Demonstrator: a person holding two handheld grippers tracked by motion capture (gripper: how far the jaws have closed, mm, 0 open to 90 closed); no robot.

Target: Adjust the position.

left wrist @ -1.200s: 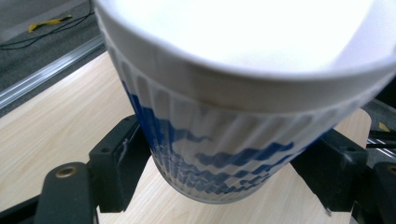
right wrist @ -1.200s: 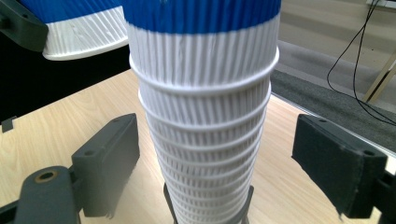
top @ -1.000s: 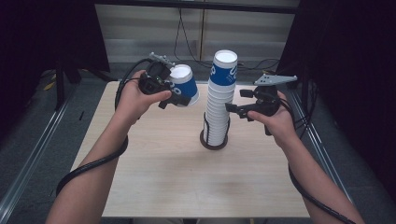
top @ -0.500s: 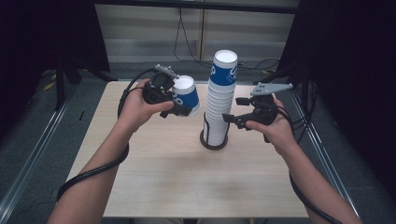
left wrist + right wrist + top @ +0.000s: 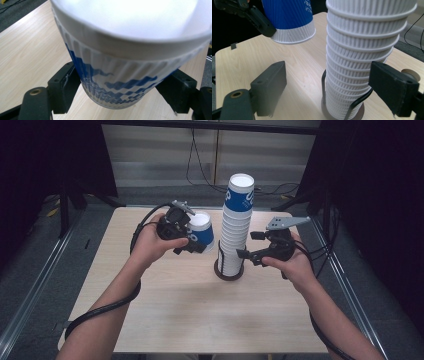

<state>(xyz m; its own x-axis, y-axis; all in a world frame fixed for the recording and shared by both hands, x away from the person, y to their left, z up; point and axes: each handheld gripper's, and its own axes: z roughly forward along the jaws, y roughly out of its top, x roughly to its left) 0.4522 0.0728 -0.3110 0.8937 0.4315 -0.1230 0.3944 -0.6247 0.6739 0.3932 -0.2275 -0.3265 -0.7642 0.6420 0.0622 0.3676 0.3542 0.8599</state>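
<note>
Black fingers [image 5: 63, 91] of left gripper [image 5: 192, 245] clamped on lower wall of single blue-and-white ribbed paper cup [image 5: 120, 72], one pad each side, both touching. Cup [image 5: 201, 231] held upright, slightly tilted, clear of the surface, just left of the stack. From the right gripper view, same cup [image 5: 289, 20] hanging above the wood with its white base band free, left gripper's finger against its side.

Black fingers [image 5: 270, 86] of right gripper [image 5: 247, 245] spread wide, gripping nothing. Tall stack of white ribbed paper cups [image 5: 359, 57] standing between them, nearer the right-hand pad; contact with that pad not determinable. In the high view, right gripper level with lower half of the stack [image 5: 237, 225], just to its right.

Stack seated in round dark base with thin black wire uprights [image 5: 359, 100], top cup blue-printed, white inside. Base [image 5: 229, 271] near centre of pale wood-grain surface [image 5: 175, 310].

Black cable [image 5: 102, 307] looping from left gripper along the forearm. Grey three-cornered plate [image 5: 285, 222] on top of right gripper.
</note>
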